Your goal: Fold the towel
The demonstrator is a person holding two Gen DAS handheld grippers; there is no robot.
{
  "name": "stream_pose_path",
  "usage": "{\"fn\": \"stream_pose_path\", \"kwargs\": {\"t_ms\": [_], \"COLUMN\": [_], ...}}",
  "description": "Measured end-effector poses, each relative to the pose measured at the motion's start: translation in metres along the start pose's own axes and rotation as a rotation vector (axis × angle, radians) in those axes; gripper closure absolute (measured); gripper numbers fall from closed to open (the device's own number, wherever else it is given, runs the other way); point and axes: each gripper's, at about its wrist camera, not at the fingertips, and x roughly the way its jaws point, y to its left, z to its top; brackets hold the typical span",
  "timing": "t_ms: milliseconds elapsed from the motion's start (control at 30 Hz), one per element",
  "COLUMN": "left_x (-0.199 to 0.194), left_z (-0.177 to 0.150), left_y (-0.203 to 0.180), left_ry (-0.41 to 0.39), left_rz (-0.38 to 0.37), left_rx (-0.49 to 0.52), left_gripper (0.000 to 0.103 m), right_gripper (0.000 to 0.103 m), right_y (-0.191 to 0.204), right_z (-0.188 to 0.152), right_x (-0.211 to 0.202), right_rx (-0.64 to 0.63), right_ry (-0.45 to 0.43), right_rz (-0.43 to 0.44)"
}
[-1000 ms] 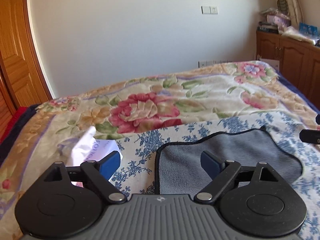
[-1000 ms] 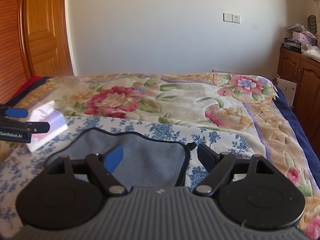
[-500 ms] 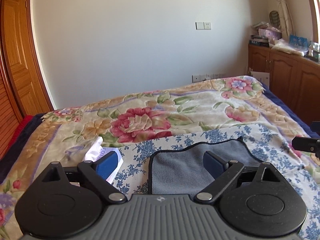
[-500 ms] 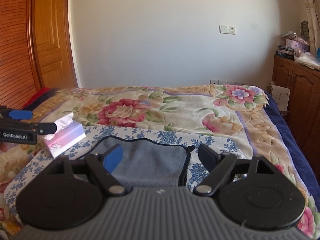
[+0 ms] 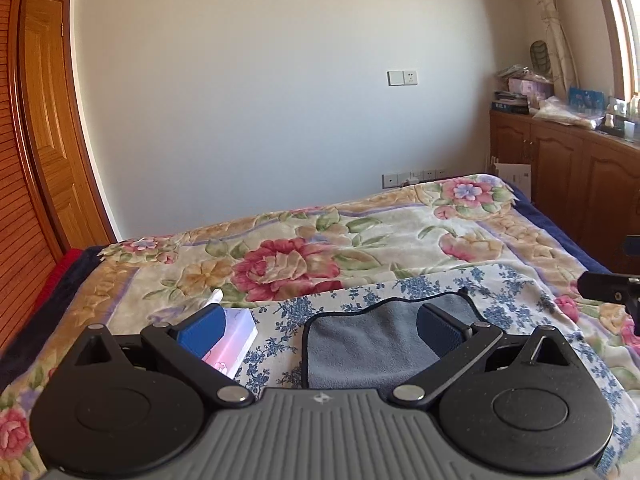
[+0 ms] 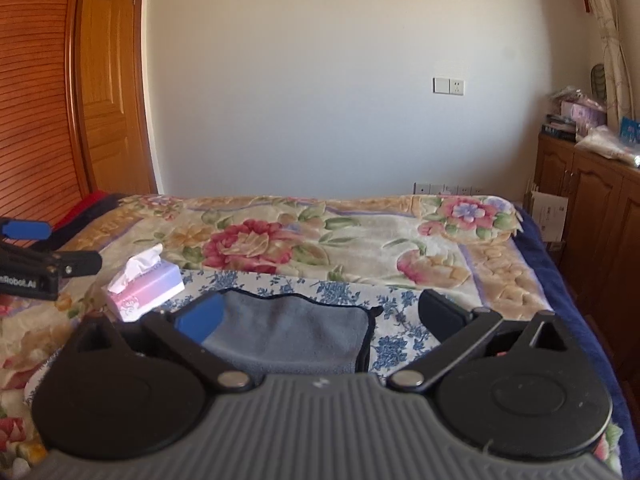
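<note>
On the near part of the bed, atop a blue-flowered white cloth, lies the grey towel with dark piping, flat, its far edge rippled. Left wrist view: left gripper held above the near edge of the bed, fingers spread wide, nothing between them; blue pads visible. Towel sits between and beyond the fingers, not touched. Tissue box, pink-white, just left of the towel, partly behind the left finger. Right wrist view: right gripper also spread wide, holding nothing, over the towel's right portion; towel corner falls inside the gap. Tissue box stands toward the cloth's left far corner. Left gripper's tips visible at far left, above the bed's left edge.
</note>
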Motion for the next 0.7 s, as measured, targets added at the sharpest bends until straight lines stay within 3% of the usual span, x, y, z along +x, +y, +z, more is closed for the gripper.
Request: {"fn": "stream_pose_path", "kwargs": {"t_ms": [200, 700], "left_x": [-0.033, -0.091], "left_z": [0.0, -0.015], "left_y": [0.002, 0.004], "left_ry": [-0.022, -0.048], "left_rz": [0.021, -0.016], "left_rx": [0.006, -0.023], "left_gripper": [0.0, 0.0], "right_gripper": [0.0, 0.0], "right_y": [0.005, 0.024], "right_z": [0.0, -0.018], "right_x": [-0.02, -0.06], "right_rx": [-0.008, -0.041], "right_ry": [-0.007, 0.002], "right_rz": [-0.012, -0.019]}}
